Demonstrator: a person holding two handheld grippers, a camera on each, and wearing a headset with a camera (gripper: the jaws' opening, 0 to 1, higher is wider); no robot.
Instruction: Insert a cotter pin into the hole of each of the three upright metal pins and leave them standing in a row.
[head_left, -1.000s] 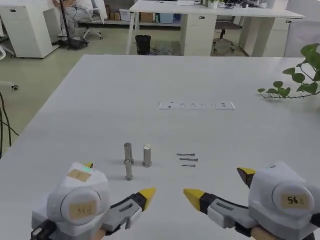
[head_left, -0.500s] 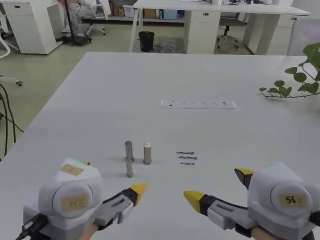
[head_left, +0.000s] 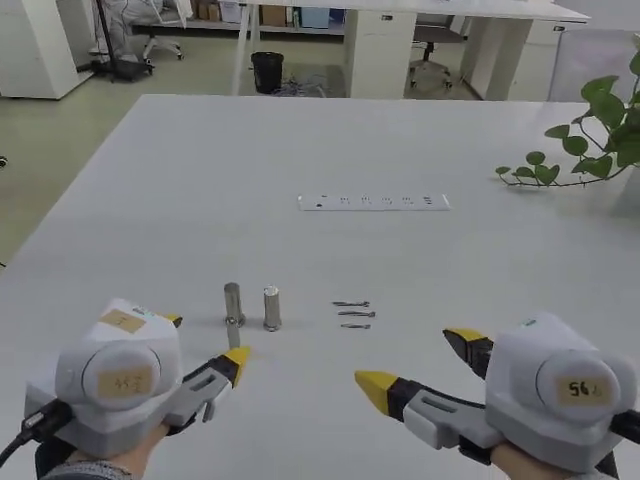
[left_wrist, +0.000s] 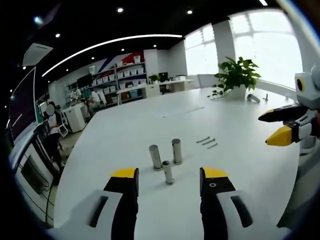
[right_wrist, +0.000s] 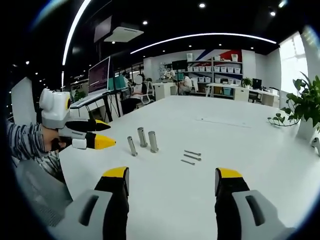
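Both claws are hovering low over the near edge of the table, and neither is carrying anything. The left claw is standing wide open. The right claw is gaping just as wide.

The three metal pins are standing upright in a tight cluster just beyond the left claw. Two are side by side and the third is sitting closer to the near edge, so they are not forming a row. The three cotter pins are lying flat and parallel near the cluster, on its side toward the table's right edge, and none is touching a metal pin.

Judgement: the approach to the first cotter pin is beginning, with none inserted.
- The right claw should be narrowing before coming down, then pinching one cotter pin by an end so its legs are projecting free.
- The left claw should be steadying one metal pin low on its body.
- The left claw's inner tip is riding close to the nearest metal pin, so a knock-over is the risk.
- The holes are too small to make out here.
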